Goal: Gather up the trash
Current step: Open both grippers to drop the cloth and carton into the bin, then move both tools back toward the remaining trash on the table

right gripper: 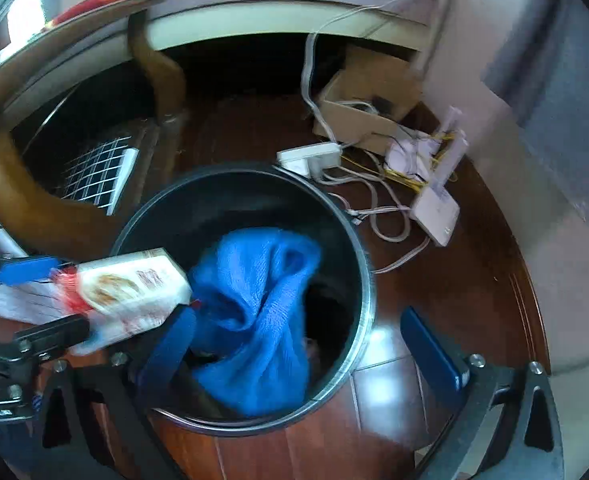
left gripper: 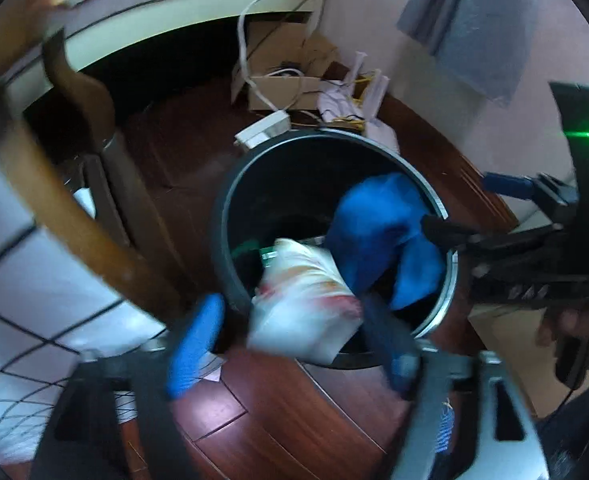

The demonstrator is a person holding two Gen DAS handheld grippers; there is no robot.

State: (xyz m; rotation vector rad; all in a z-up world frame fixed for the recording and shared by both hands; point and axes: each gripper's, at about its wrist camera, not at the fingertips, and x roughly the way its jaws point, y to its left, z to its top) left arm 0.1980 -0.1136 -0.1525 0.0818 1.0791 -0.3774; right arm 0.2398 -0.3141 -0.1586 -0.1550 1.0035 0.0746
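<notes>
Trash consists of two items at a round dark bin (right gripper: 364, 280) standing on the reddish wood floor (left gripper: 278, 412). Item one, a white snack packet (left gripper: 306, 312) with red and orange print, sits over the near rim of the bin between the left gripper (left gripper: 290, 344) fingers. The left jaws stand wide; the blue pads (left gripper: 196, 344) appear clear of the packet, though motion blur prevents a firm reading of contact. Item two, a crumpled blue cloth (right gripper: 254, 312), lies inside the bin against the right-hand wall (as the left wrist view shows it).

The right gripper (right gripper: 298, 354) points down into the bin mouth with jaws fully apart. One finger sits beside the cloth; the other is outside the rim. Nothing is clamped between them.

Beyond the bin, on the floor near the wall, lie a white power strip (right gripper: 310, 158), a cardboard box (right gripper: 364, 112), and tangled white cables (right gripper: 378, 216). A curved wooden chair frame (left gripper: 66, 216) stands to the left.
</notes>
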